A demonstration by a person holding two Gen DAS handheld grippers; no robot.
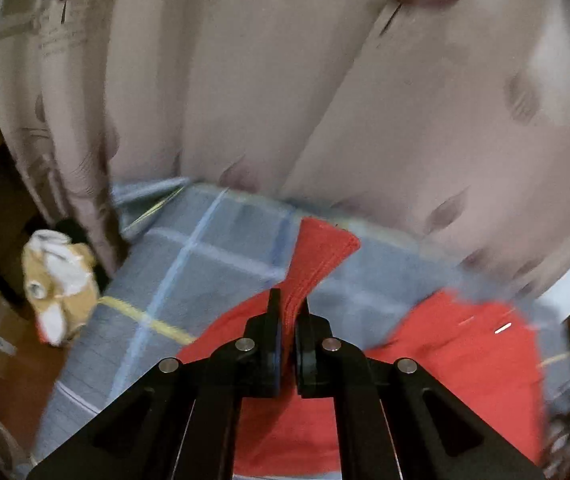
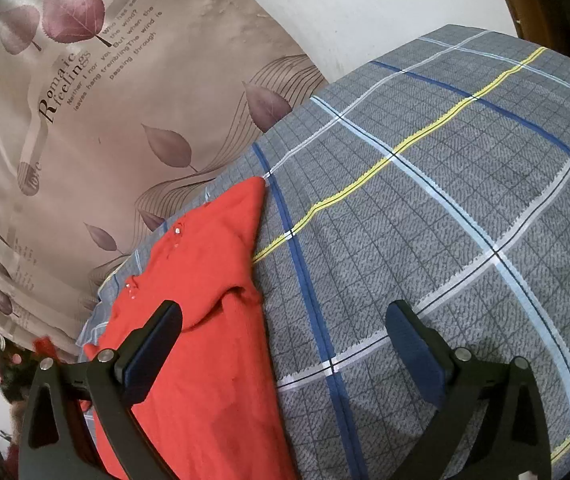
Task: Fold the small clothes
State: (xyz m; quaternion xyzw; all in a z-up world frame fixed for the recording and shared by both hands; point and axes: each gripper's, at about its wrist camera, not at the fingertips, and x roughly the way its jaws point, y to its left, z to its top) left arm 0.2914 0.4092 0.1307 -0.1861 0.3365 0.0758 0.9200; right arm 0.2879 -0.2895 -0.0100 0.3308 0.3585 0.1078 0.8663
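Observation:
A small red garment [image 2: 205, 320] lies on a grey plaid bedsheet [image 2: 425, 220], along its left side near the curtain. In the left wrist view my left gripper [image 1: 289, 312] is shut on a ribbed red edge of the garment [image 1: 317, 256], which sticks up past the fingertips; the rest of the red garment spreads below. This view is blurred. In the right wrist view my right gripper [image 2: 285, 332] is open and empty, its left finger [image 2: 153, 344] over the garment and its right finger [image 2: 417, 344] over the bare sheet.
A beige curtain [image 2: 105, 120] with leaf prints and lettering hangs close behind the bed. A white wall [image 2: 365, 0] lies beyond. A brown and white plush toy [image 1: 59, 280] sits by the bed's left edge. Cluttered items show at the right wrist view's lower left.

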